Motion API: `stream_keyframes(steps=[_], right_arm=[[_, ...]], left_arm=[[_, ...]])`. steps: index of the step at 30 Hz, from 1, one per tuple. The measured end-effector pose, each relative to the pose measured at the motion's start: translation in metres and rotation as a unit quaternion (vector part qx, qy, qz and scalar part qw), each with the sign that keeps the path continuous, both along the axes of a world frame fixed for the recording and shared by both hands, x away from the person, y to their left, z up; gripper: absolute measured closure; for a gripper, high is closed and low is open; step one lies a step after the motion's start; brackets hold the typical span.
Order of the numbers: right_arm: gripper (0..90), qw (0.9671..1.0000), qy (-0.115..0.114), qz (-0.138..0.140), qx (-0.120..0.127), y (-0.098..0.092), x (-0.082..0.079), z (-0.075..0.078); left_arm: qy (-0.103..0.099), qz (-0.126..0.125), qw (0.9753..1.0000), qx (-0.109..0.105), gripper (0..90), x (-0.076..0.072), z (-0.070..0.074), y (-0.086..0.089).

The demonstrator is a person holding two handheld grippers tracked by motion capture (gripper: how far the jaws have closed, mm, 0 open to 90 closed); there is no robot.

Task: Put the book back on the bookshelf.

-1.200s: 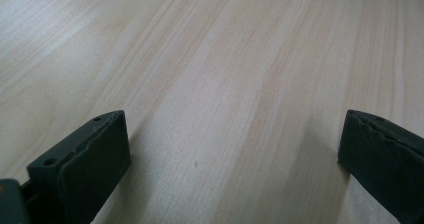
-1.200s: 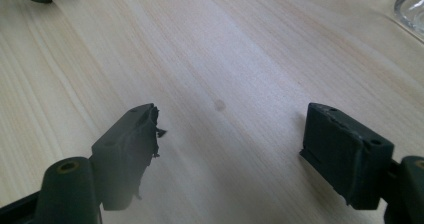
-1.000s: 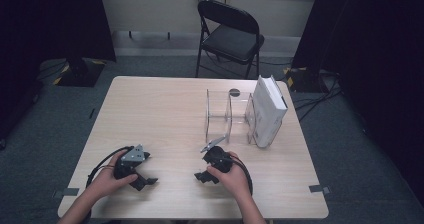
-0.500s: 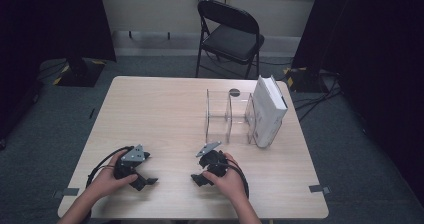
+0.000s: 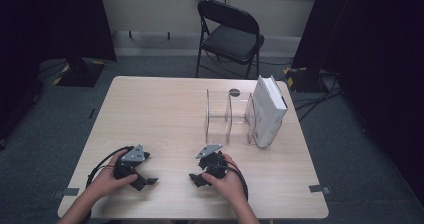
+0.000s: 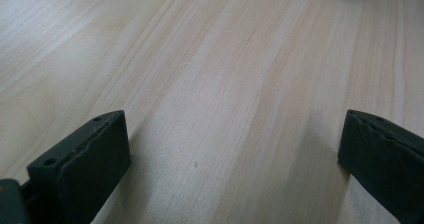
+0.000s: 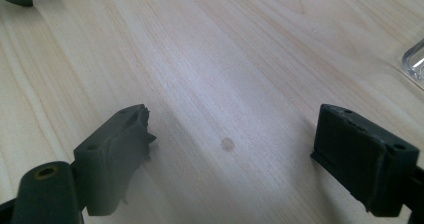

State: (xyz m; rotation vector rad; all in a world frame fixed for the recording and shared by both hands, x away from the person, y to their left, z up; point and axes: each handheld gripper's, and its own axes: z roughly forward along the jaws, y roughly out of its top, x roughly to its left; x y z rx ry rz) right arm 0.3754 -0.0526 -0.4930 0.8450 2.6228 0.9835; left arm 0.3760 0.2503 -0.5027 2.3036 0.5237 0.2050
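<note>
Both grippers rest low over the light wooden table [image 5: 165,114], near its front edge, each held in one of the person's hands. My left gripper [image 5: 147,169] points right; its jaws stand wide apart over bare wood [image 6: 235,149]. My right gripper [image 5: 196,168] points left and slightly away; it is open too, with nothing between its fingers [image 7: 232,144]. A small round mark [image 7: 228,143] shows on the wood between the right jaws. The two grippers face each other about a hand's width apart.
A clear acrylic rack [image 5: 227,115] with upright dividers stands at the right rear of the table; its corner [image 7: 415,61] shows in the right gripper view. A white book-like box [image 5: 269,111] leans at its right side. A small dark disc [image 5: 234,91] lies behind it. A black folding chair [image 5: 227,31] stands beyond the table.
My right gripper has shifted slightly left and toward the person. The left gripper has stayed put.
</note>
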Motion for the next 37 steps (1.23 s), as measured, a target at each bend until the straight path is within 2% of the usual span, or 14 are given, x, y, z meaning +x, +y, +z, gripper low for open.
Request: stream_keyframes(steps=[16, 22, 37], right_arm=[[12.7, 0.9990, -0.023, -0.016, 0.035, -0.0017, -0.0047, -0.0072], [12.6, 0.9986, -0.032, -0.015, 0.039, -0.0018, -0.0048, -0.0087], [12.2, 0.9985, -0.031, -0.023, 0.038, -0.0006, -0.0063, -0.0087]], left_arm=[[0.000, 0.000, 1.0000, 0.000, 0.0, 0.0001, 0.0000, 0.0000], [0.000, 0.000, 1.0000, 0.000, 0.0, 0.0001, 0.0000, 0.0000], [0.000, -0.001, 1.0000, -0.002, 0.0, 0.0001, -0.0003, -0.0001]])
